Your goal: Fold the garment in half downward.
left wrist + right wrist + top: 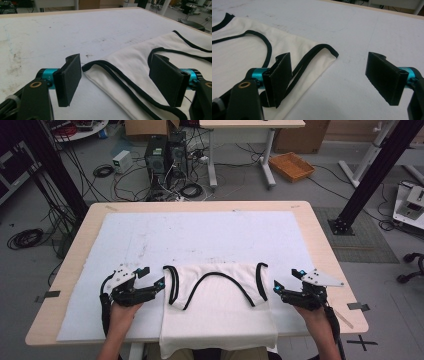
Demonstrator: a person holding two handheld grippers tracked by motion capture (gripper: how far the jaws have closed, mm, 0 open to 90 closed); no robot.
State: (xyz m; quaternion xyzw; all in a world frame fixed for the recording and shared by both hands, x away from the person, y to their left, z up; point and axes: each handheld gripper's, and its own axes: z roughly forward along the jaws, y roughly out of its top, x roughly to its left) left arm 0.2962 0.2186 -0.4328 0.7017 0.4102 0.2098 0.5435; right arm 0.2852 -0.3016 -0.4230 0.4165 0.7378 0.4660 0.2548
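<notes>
A white tank top with black trim (220, 305) lies flat at the near middle of the table, its hem hanging over the front edge. My left gripper (154, 281) hovers open just left of the left shoulder strap (110, 68), whose corner lies between the jaws in the left gripper view (117, 81). My right gripper (281, 282) stands open just right of the right strap (261, 280); in the right gripper view (334, 80) the strap's corner (329, 51) lies ahead of the wide-apart jaws. Neither gripper holds anything.
A white mat (200, 240) covers most of the wooden table (320, 245). Beyond the far edge stand computer towers (165, 155), cables, a desk leg (267, 160) and an orange tray (291, 166) on the floor. Black frame posts (375, 170) rise at both sides.
</notes>
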